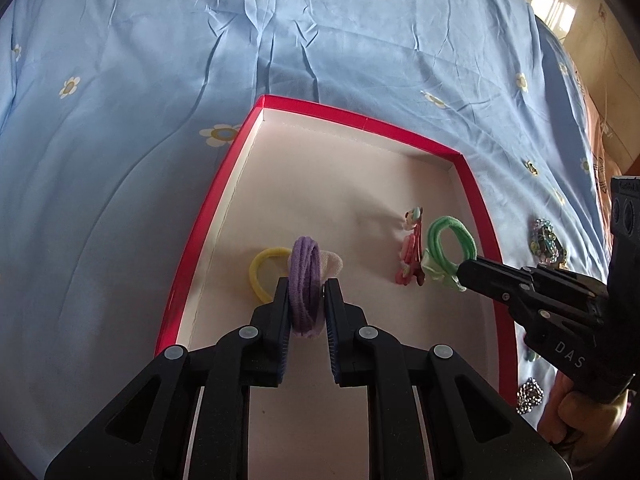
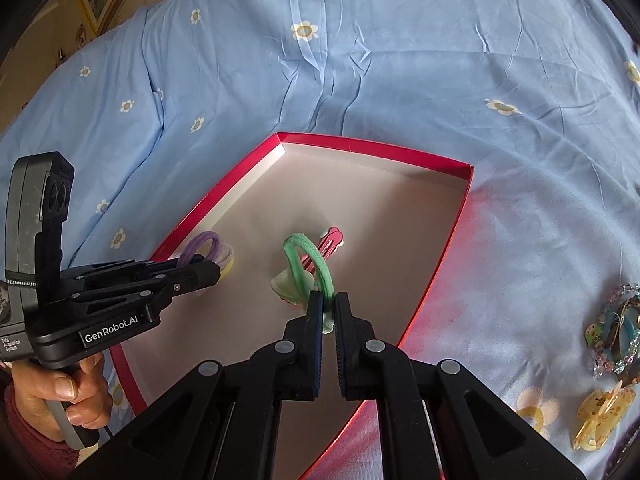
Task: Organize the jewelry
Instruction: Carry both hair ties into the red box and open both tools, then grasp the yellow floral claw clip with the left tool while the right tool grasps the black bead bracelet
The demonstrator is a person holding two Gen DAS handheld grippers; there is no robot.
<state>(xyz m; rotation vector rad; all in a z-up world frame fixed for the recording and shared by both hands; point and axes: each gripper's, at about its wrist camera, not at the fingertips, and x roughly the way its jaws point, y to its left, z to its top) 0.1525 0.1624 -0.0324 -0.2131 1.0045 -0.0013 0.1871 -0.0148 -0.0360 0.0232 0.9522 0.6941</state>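
A shallow red box [image 1: 208,216] with a white inside lies on the blue bedsheet; it also shows in the right wrist view [image 2: 452,240]. My left gripper [image 1: 307,300] is shut on a purple hair tie [image 1: 306,272] and holds it upright over the box floor, beside a yellow hair tie [image 1: 262,270]. My right gripper [image 2: 329,308] is shut on a green hair tie [image 2: 308,258] with a pale bow, over the box. A pink hair clip [image 1: 410,252] lies on the box floor next to the green tie.
More jewelry lies on the sheet right of the box: a beaded bracelet pile [image 2: 618,330], a yellow claw clip [image 2: 600,416] and a silver beaded piece [image 1: 528,394]. The flowered blue sheet [image 1: 280,40] spreads beyond the box.
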